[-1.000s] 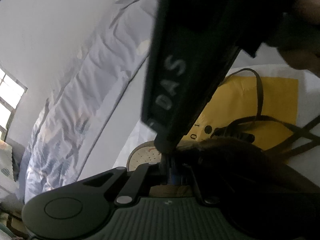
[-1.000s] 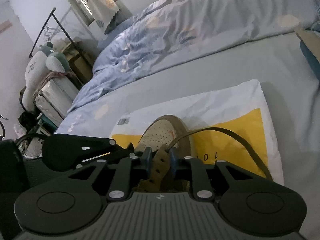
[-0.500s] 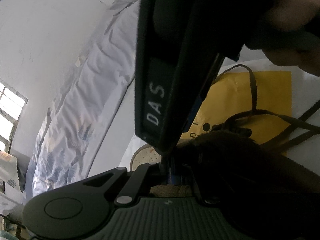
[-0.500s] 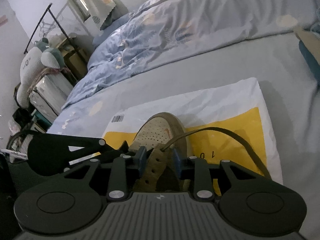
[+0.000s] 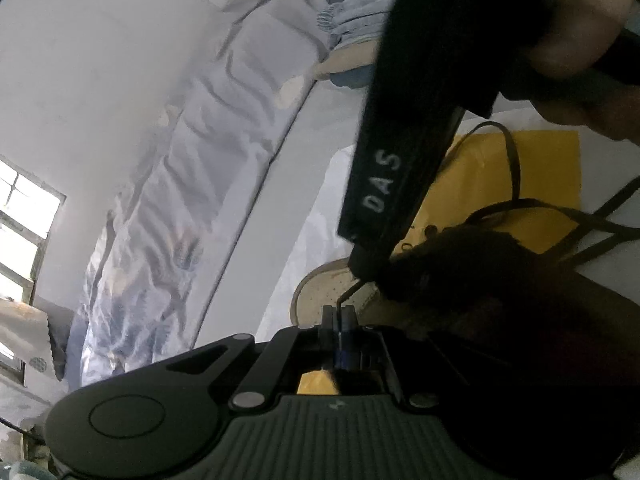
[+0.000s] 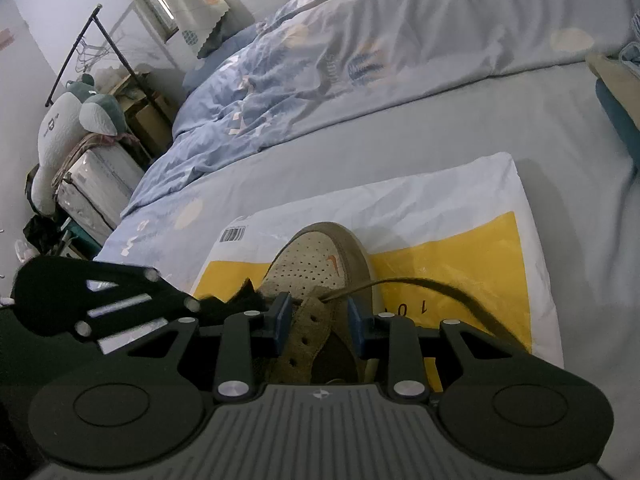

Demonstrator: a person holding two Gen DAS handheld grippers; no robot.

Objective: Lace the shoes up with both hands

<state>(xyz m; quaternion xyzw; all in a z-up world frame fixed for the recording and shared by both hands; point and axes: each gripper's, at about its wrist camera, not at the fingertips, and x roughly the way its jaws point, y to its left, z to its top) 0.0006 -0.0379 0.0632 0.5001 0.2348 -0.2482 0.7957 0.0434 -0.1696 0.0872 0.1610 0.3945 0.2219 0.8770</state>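
The shoe (image 6: pixel 320 264) is laid lengthwise, toe toward the frame's top. The lace (image 5: pixel 347 294) is pinched by the closed left claw (image 5: pixel 339 314). The right claw (image 6: pixel 319 316) is parted around the tongue.

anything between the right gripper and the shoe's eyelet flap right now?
Nothing visible. The right gripper has its open jaws straddling the eyelet flap of the shoe, pads on either side, apparently clear of it. The dark lace leaves the flap's top hole and trails right, above the right-hand finger.

My grippers are matte black with ribbed grey bodies, silver screws and blue pads (image 6: pixel 283 317); one casing reads "DAS" (image 5: pixel 382 182).
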